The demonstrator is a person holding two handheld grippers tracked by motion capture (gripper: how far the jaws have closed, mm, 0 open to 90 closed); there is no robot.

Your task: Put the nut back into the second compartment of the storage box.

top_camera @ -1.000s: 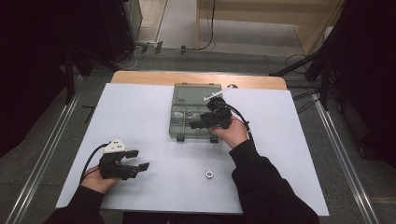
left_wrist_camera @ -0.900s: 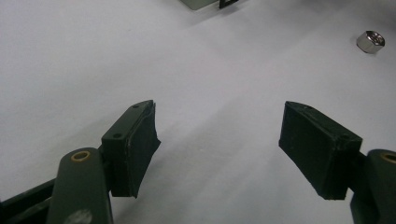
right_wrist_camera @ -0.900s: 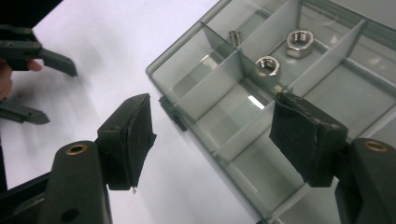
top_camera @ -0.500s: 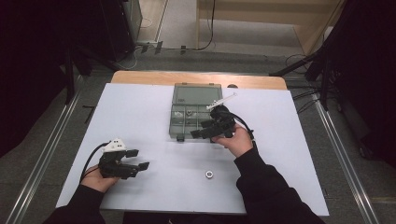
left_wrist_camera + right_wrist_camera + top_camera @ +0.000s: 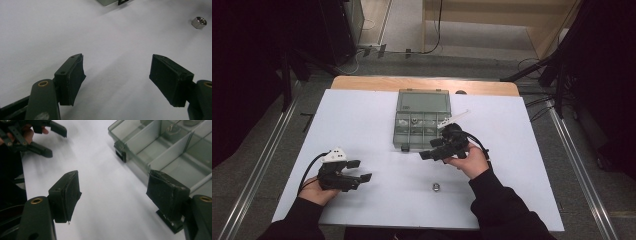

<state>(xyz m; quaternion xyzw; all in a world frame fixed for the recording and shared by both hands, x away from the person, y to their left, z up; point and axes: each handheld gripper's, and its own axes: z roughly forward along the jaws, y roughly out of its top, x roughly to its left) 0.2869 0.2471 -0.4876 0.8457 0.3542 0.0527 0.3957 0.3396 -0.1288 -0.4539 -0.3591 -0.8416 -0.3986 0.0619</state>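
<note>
A grey clear-plastic compartment box (image 5: 406, 127) lies open at the middle back of the white table, its lid (image 5: 423, 102) folded away from me. One small metal part (image 5: 415, 120) rests in a far compartment. My right gripper (image 5: 428, 152) hovers open just off the box's front edge (image 5: 140, 162), with nothing between its jaws. A small metal hex nut (image 5: 436, 187) lies on the table in front of the box, also seen as the nut (image 5: 199, 22) at the upper right of the left gripper view. My left gripper (image 5: 360, 170) stands open and empty at the front left.
The white tabletop (image 5: 362, 130) spreads widely around the box. A wooden strip (image 5: 422, 84) runs along the far edge. Metal rails (image 5: 257, 165) flank both sides on the floor, and cables (image 5: 532, 107) trail at the back right.
My right gripper has drawn back from over the box's compartments toward me, to just past its front edge. The left gripper has stayed put.
</note>
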